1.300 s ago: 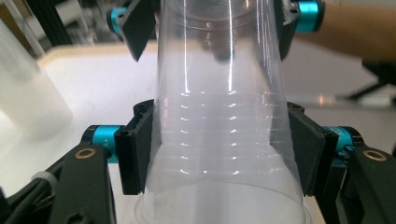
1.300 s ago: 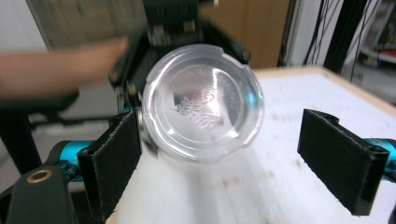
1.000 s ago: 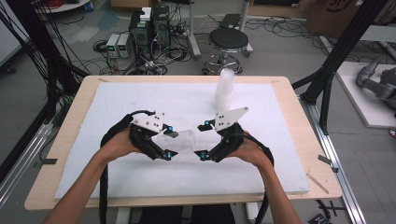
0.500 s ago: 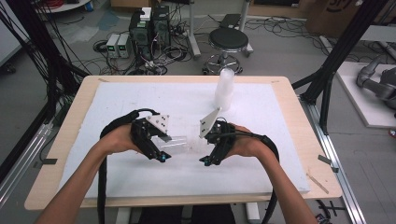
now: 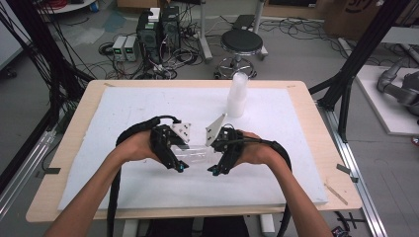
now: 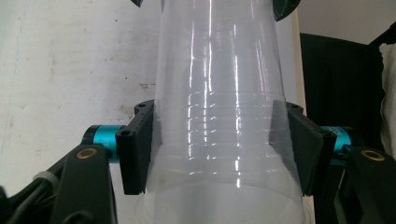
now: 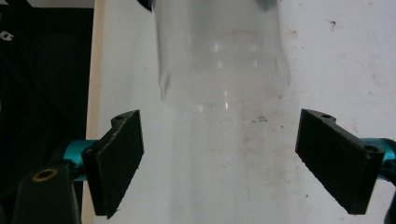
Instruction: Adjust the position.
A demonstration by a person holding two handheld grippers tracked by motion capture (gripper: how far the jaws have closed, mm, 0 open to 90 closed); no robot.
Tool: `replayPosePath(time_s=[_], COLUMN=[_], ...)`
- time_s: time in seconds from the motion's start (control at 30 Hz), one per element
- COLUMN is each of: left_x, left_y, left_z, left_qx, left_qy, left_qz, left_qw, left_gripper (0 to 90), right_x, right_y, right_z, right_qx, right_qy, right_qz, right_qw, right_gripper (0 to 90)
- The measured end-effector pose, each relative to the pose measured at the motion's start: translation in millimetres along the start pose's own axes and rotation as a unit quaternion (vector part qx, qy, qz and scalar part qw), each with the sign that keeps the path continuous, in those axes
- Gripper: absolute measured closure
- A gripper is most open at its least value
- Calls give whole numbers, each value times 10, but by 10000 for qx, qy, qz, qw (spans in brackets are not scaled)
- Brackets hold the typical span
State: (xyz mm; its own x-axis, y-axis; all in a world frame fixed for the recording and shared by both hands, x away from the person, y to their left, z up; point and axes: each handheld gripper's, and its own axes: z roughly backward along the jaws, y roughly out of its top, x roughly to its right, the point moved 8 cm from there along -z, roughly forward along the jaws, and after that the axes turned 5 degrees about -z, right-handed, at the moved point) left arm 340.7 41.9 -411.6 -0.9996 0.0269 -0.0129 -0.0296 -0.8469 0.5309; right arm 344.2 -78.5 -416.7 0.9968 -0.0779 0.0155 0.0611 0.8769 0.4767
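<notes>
High view, cups: clear ribbed plastic stack (image 5: 196, 154) lying sideways between the grippers, over the white foam board (image 5: 123, 108).
Left gripper (image 6: 215, 144): jaws clamped on the stack's wide end.
Right gripper (image 7: 219, 161): jaws spread wide, stack's narrow end just beyond, untouched.
Second stack (image 5: 237, 95): upright, farther back.

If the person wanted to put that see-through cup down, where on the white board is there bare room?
The white foam board is bare left of the left gripper, along its near edge below both hands, and right of the right gripper. It is crowded mid-board, where the grippers meet at the clear plastic cup, and at the far edge by the upright stack of clear cups.
</notes>
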Motion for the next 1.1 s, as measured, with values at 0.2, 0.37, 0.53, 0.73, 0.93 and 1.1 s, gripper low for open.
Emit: replayPosePath(time_s=[0.2,0.37,0.53,0.73,0.93,1.1], left_x=[-13,-10,10,10,6,3], left_y=[5,15,38,34,16,8], left_z=[-39,-51,-43,-39,-43,-64], left_qx=[-80,-86,-16,-29,16,62], left_qy=[-1,-3,-27,-31,-52,-65], left_qz=[-20,-19,-25,-76,-48,-12], left_qw=[10000,10000,10000,10000,10000,10000], left_gripper=[344,345,345,345,345,325], right_x=[-2,-23,-28,-35,-25,-23], right_y=[42,71,106,147,149,145], right_z=[44,58,63,60,49,34], right_qx=[143,227,320,424,467,427], right_qy=[45,95,138,173,205,214], right_qz=[56,69,106,176,128,127], right_qw=[9999,9997,9993,9988,9986,9988], right_gripper=[186,199,243,415,432,435])
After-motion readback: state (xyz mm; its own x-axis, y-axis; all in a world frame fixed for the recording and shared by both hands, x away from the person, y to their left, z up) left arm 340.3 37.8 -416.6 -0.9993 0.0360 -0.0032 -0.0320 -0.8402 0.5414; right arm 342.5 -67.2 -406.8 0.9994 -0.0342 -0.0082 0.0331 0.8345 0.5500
